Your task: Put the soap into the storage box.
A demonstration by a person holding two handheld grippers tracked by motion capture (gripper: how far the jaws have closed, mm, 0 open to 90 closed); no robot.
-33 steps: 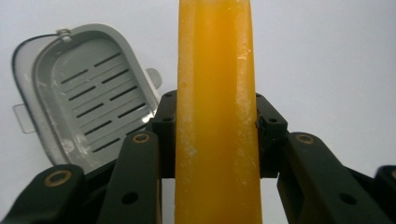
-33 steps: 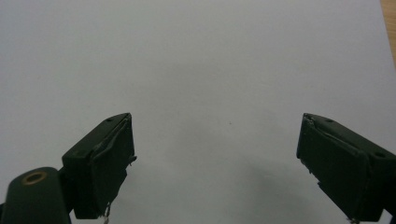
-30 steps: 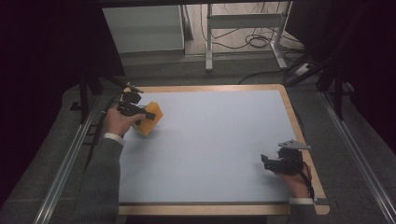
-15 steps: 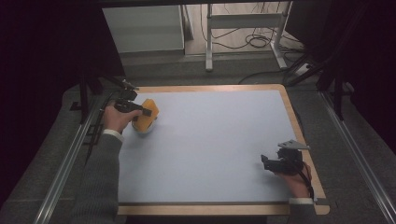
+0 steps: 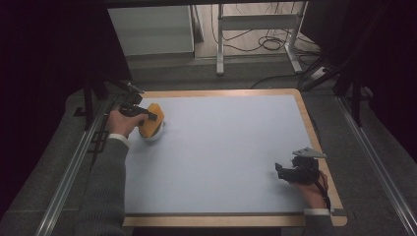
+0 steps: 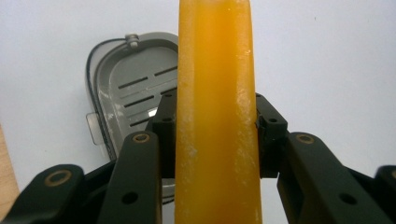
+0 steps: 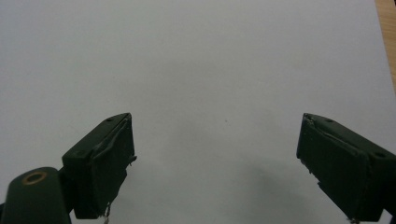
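The orange bar of soap (image 6: 215,112) stood on edge between the jaws of the left tongs (image 6: 215,140), which were closed against its two flat sides and held it above the table. Just behind and below the soap lay a grey soap dish (image 6: 133,88) with slots in its floor, its lid or rim edged by a dark seal. In the high view the soap (image 5: 151,118) and the left tongs (image 5: 147,117) sat over the dish (image 5: 156,133) at the far left corner of the table (image 5: 226,147), the person's left hand (image 5: 119,123) gripping the handle.

The table had a pale blue-white top framed in light wood. Beyond it were grey floor, metal rails on both sides, a white cabinet (image 5: 150,29) and a metal stand with cables (image 5: 255,34).

Well apart from the soap, near the table's right edge, the right tongs (image 5: 282,172) rested in the right hand (image 5: 310,189); their jaws were spread wide with nothing between them (image 7: 215,158), over bare table.
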